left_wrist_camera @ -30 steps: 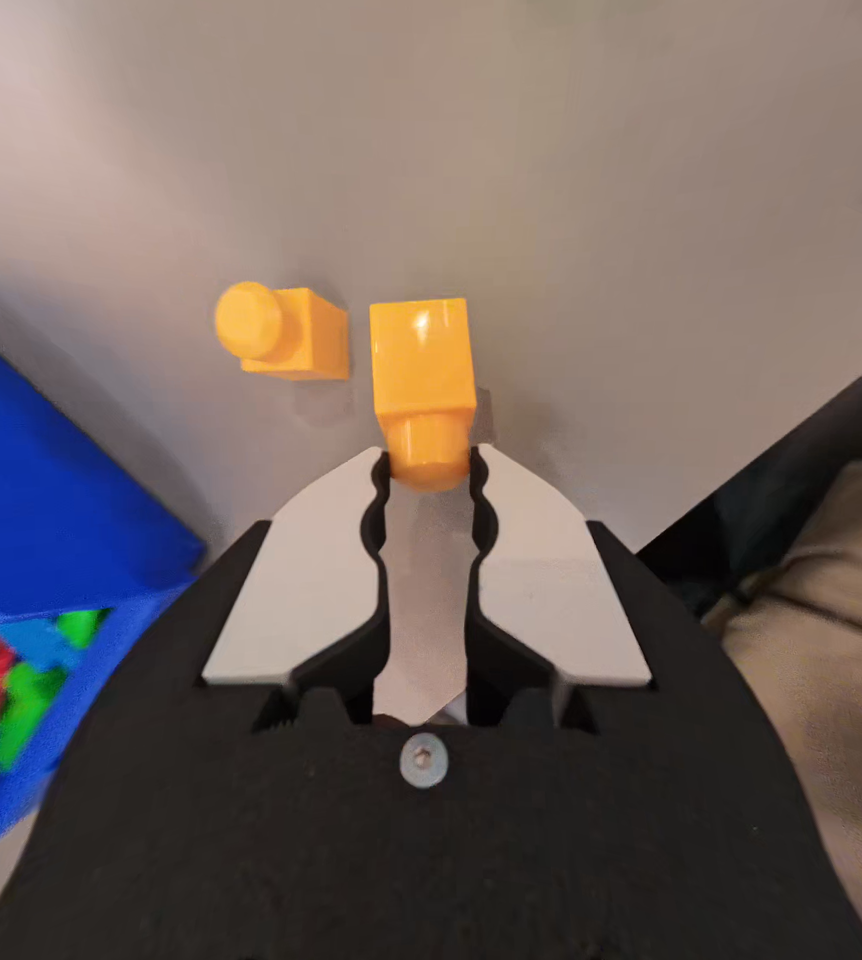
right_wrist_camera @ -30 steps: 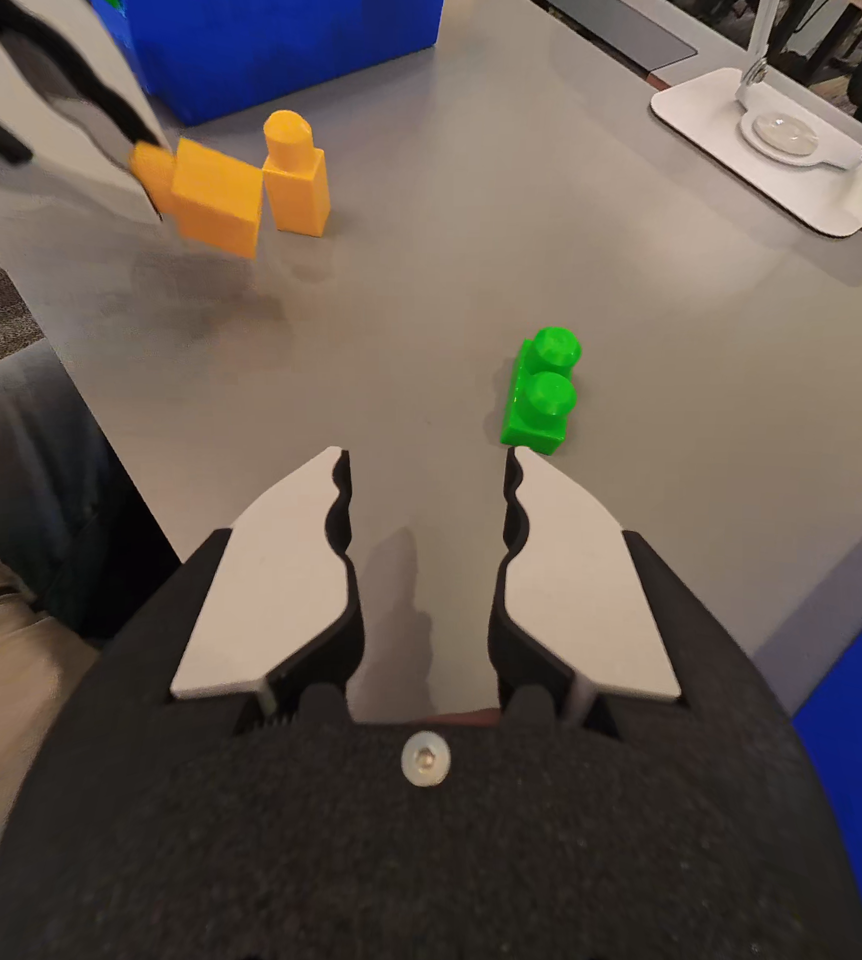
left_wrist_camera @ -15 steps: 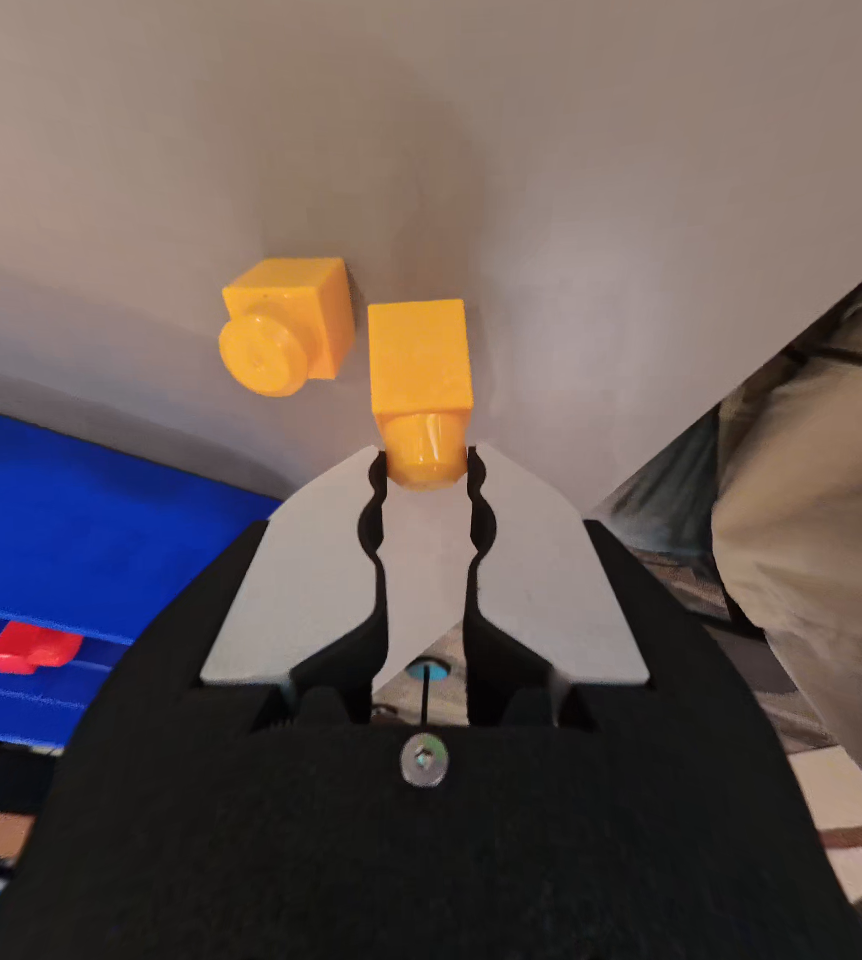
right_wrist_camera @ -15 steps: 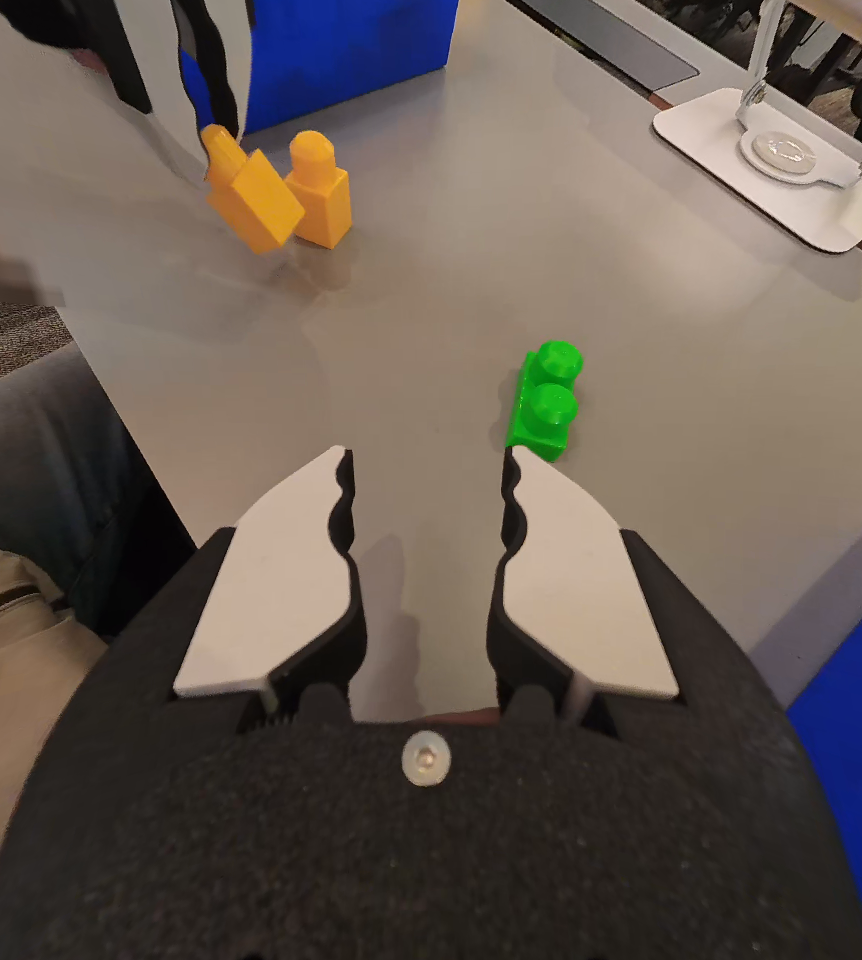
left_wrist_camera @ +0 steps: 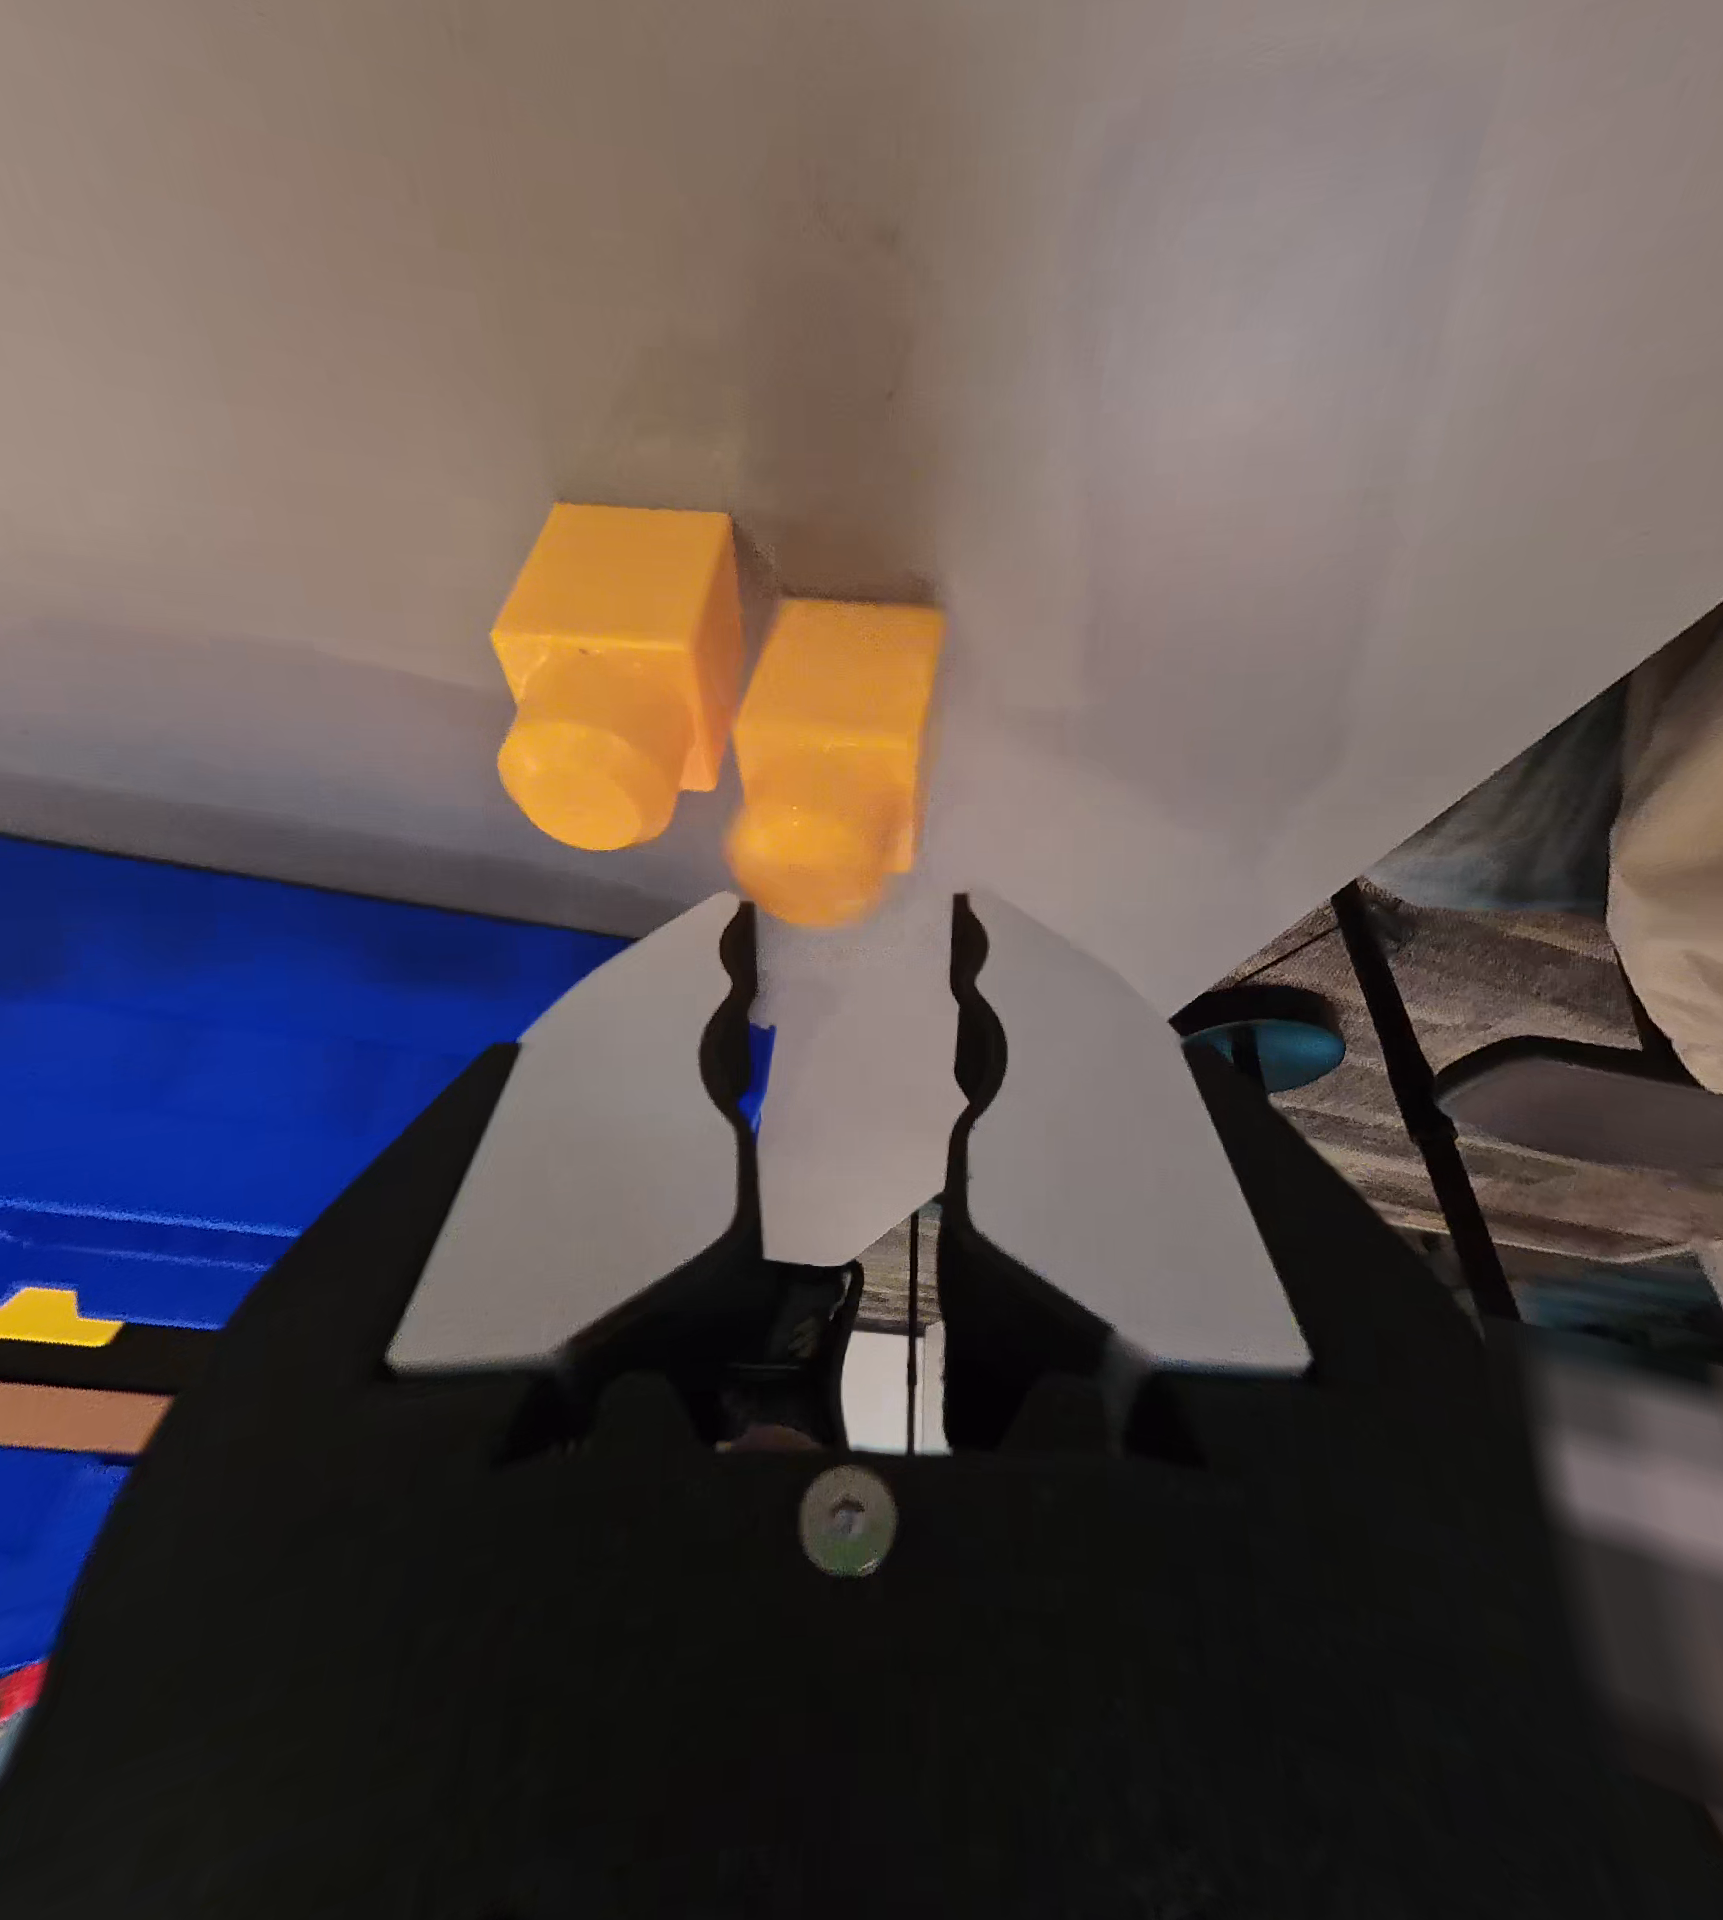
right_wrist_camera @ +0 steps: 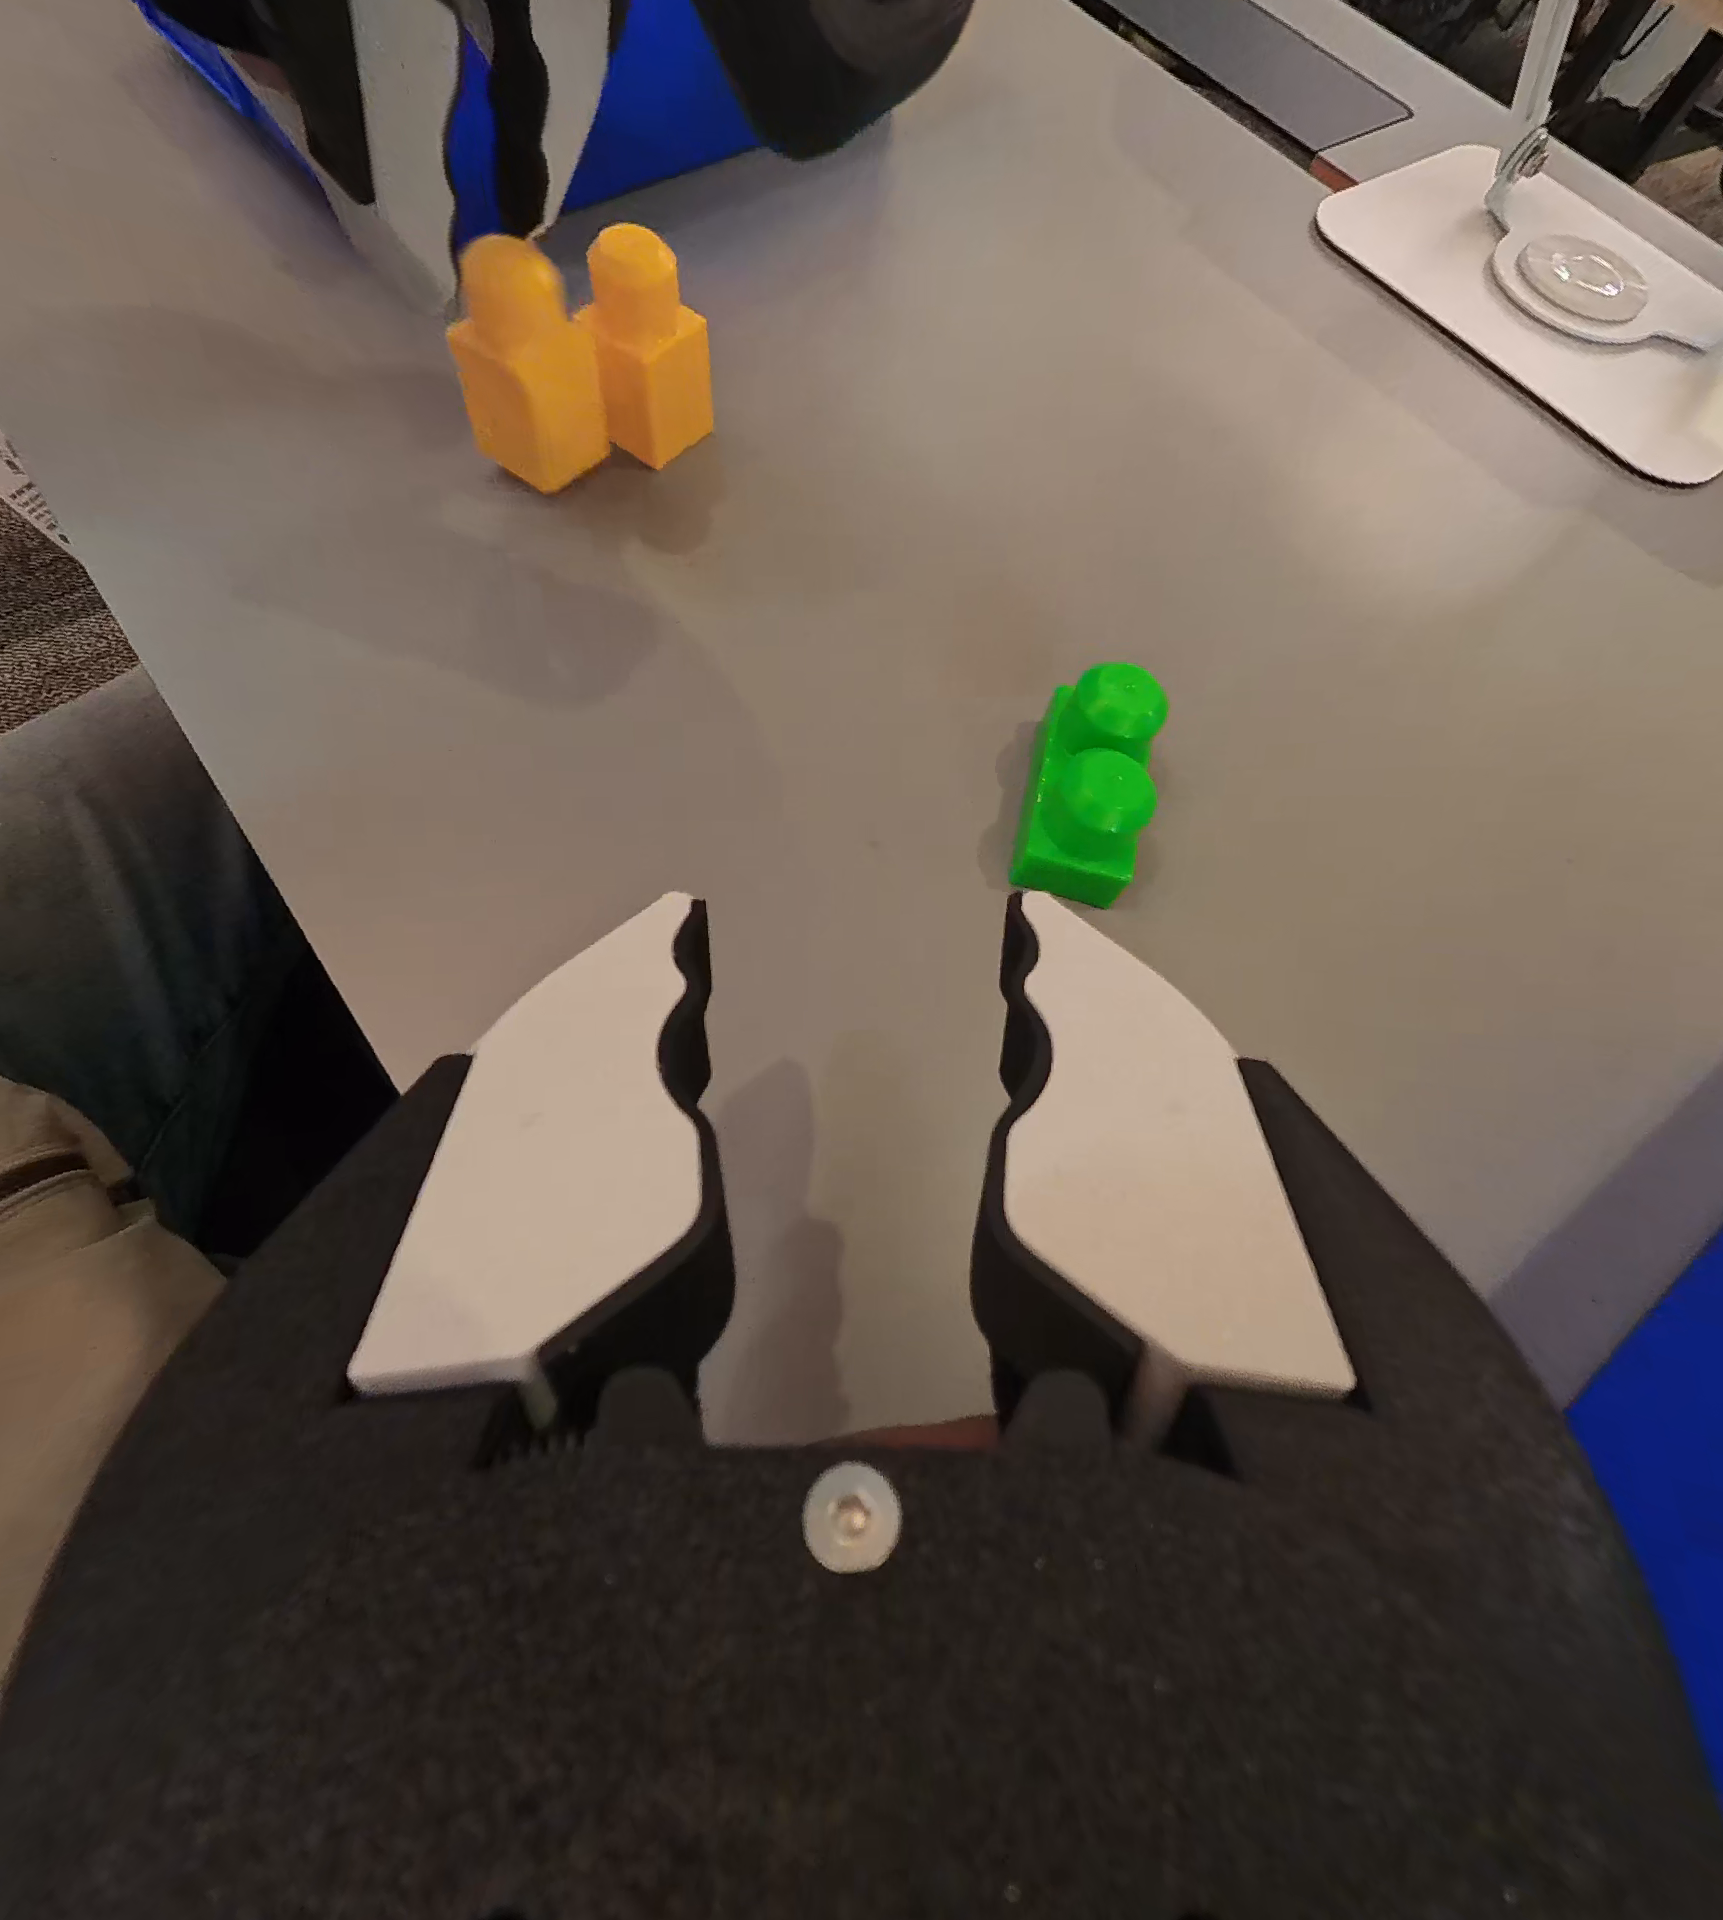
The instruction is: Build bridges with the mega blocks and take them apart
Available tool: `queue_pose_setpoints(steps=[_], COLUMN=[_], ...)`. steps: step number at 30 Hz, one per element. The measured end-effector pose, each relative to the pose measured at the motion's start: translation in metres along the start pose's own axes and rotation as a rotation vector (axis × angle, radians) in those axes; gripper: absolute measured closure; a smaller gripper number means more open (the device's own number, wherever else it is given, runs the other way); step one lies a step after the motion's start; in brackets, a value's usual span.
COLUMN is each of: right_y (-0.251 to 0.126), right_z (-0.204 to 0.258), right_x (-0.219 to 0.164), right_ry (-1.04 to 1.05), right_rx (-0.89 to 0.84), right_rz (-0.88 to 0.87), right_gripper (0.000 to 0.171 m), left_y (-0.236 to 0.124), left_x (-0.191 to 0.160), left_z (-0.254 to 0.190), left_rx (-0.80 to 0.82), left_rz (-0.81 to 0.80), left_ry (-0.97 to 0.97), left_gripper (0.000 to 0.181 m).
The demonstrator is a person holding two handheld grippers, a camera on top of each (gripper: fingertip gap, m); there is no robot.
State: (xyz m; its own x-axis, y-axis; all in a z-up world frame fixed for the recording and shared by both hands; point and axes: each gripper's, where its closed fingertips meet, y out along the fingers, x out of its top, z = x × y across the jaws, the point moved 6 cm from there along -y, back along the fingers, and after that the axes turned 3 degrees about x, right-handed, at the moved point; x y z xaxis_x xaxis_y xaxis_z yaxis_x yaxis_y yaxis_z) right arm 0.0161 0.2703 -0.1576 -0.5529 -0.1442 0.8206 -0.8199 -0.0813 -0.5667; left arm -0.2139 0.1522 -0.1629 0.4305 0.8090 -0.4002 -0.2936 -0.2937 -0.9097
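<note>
Two orange one-stud blocks stand upright side by side and touching on the grey table [right_wrist_camera: 1044, 499]. The nearer one [right_wrist_camera: 524, 395] [left_wrist_camera: 836, 707] is blurred. The other [right_wrist_camera: 654, 364] [left_wrist_camera: 618, 644] is sharp. My left gripper [left_wrist_camera: 846, 904] [right_wrist_camera: 488, 255] is open, with its tips just above the blurred block's stud and no grip on it. A green two-stud block [right_wrist_camera: 1085, 810] lies flat on the table. My right gripper [right_wrist_camera: 852, 909] is open and empty, low over the table, with its right tip just short of the green block.
A blue bin [right_wrist_camera: 649, 135] [left_wrist_camera: 161, 987] stands behind the orange blocks. A white stand base [right_wrist_camera: 1563, 312] sits at the far right. A blue surface [right_wrist_camera: 1719, 1351] lies at the lower right. The table edge runs along the left, where a person's legs [right_wrist_camera: 57, 935] are. Tip to tip, the grippers are about 25 cm apart.
My left gripper tilted the held orange block upright, set it down against the other orange block, and opened off its stud. The right gripper stayed open and barely moved.
</note>
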Motion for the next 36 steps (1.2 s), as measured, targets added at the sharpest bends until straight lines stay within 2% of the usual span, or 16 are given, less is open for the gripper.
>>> queue_pose_setpoints(steps=[6,10,14,16,18,20,24,28,30,32,36], right_y=[0.002,0.003,0.000,-0.001,0.001,0.005,0.015,0.025,0.027,0.025,0.016], right_z=[-0.001,-0.007,-0.014,-0.018,-0.020,-0.021,-0.023,-0.027,-0.026,-0.020,-0.004], right_x=[-0.002,-0.004,0.000,0.004,0.007,0.009,0.008,0.008,0.011,0.016,0.024], right_ry=[0.005,0.008,0.000,-0.012,-0.003,-0.009,-0.012,0.078,0.115,0.109,0.082], right_rx=[0.004,-0.021,-0.064,-0.087,-0.095,-0.111,-0.154,-0.190,-0.209,-0.229,-0.244], right_rz=[-0.003,-0.025,-0.085,-0.173,-0.233,-0.281,-0.294,-0.301,-0.315,-0.330,-0.323], right_gripper=[0.118,0.117,0.117,0.113,0.109,0.106,0.101,0.093,0.091,0.092,0.098], left_y=[-0.007,-0.019,-0.014,-0.012,-0.011,-0.010,-0.003,0.007,0.018,0.025,0.026], left_x=[0.002,-0.027,-0.068,-0.083,-0.094,-0.106,-0.127,-0.140,-0.140,-0.141,-0.136], left_z=[0.002,-0.004,-0.023,-0.038,-0.059,-0.079,-0.109,-0.110,-0.107,-0.105,-0.109], left_rx=[0.048,0.067,0.224,0.285,0.256,0.303,0.427,0.354,0.310,0.366,0.410], left_rz=[-0.076,-0.273,-0.530,-0.717,-0.939,-1.137,-1.408,-1.687,-1.759,-1.768,-1.776], left_ry=[0.028,-0.034,-0.160,-0.299,-0.436,-0.535,-0.696,-0.910,-0.991,-1.043,-1.051], left_gripper=[0.133,0.133,0.134,0.136,0.136,0.132,0.128,0.123,0.118,0.114,0.122])
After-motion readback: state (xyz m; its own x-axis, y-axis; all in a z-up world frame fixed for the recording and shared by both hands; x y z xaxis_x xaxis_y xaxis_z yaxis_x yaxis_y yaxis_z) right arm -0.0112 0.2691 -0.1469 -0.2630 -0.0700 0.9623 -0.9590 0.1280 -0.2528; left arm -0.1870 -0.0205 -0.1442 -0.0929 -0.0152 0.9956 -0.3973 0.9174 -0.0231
